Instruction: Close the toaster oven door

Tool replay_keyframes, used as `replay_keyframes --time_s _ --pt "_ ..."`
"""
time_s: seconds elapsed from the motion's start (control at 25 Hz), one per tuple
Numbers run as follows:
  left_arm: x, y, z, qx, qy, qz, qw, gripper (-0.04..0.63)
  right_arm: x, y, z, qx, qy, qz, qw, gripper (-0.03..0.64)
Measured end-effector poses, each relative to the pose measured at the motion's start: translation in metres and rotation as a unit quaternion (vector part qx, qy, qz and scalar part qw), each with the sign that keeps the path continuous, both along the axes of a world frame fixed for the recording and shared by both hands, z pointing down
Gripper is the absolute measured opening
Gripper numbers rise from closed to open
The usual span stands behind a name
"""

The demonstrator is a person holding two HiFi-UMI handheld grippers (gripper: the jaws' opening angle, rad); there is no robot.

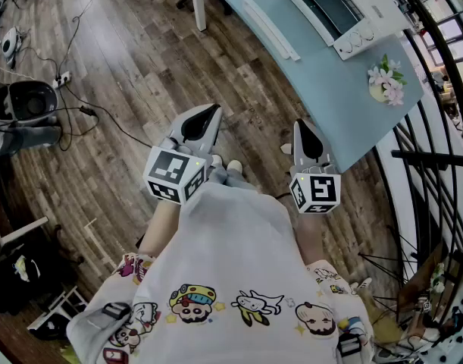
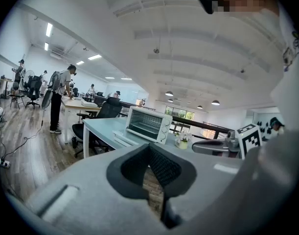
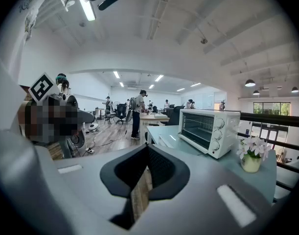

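left gripper [image 1: 213, 112] and right gripper [image 1: 302, 126] both pinched together — pot [image 3: 250, 165] beside toaster oven [image 3: 208, 126] holds flowers [image 3: 252, 146]

The toaster oven [image 1: 327, 4] sits on the table [image 1: 322, 89], with a flower pot [image 1: 386, 82] just off to its right on the same top. The left gripper [image 1: 214, 112] and right gripper [image 1: 302, 126] hang side by side over the floor [image 1: 140, 67], well short of the table.

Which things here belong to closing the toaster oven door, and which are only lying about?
For the job:
- toaster oven
- left gripper, shut and empty
- right gripper, shut and empty

Just lying about:
- flower pot
- white strips beside the oven
- cables on the floor
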State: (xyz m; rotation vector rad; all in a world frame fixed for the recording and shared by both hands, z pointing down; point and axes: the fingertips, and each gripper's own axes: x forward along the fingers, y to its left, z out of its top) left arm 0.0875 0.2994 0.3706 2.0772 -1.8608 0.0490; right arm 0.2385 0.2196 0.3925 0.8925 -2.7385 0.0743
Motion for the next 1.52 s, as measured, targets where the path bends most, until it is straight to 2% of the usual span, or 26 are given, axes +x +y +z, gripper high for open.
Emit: replay_keyframes --time_s 0.4,0.72,1.0,1.52 --pt "0.027 -0.002 -0.002 0.019 -0.005 -0.031 0.9993 0.0 0.027 -0.012 -0.001 -0.008 -0.035 -0.008 0.999 0.012" --pt "0.008 -0.01 -0.004 0.026 -0.001 -0.062 0.9977 0.022 0.01 -0.027 0.0 -0.023 -0.045 -0.031 0.998 0.079" --pt "-0.036 -0.038 0.008 0.021 0.003 -0.067 0.9975 0.049 -0.038 -0.054 0.006 -0.026 -0.042 -0.043 0.998 0.094" --pt "-0.158 -0.121 -0.002 0.023 0.004 -0.044 0.9988 0.074 -0.162 -0.125 -0.003 -0.025 -0.033 -0.039 0.998 0.1"
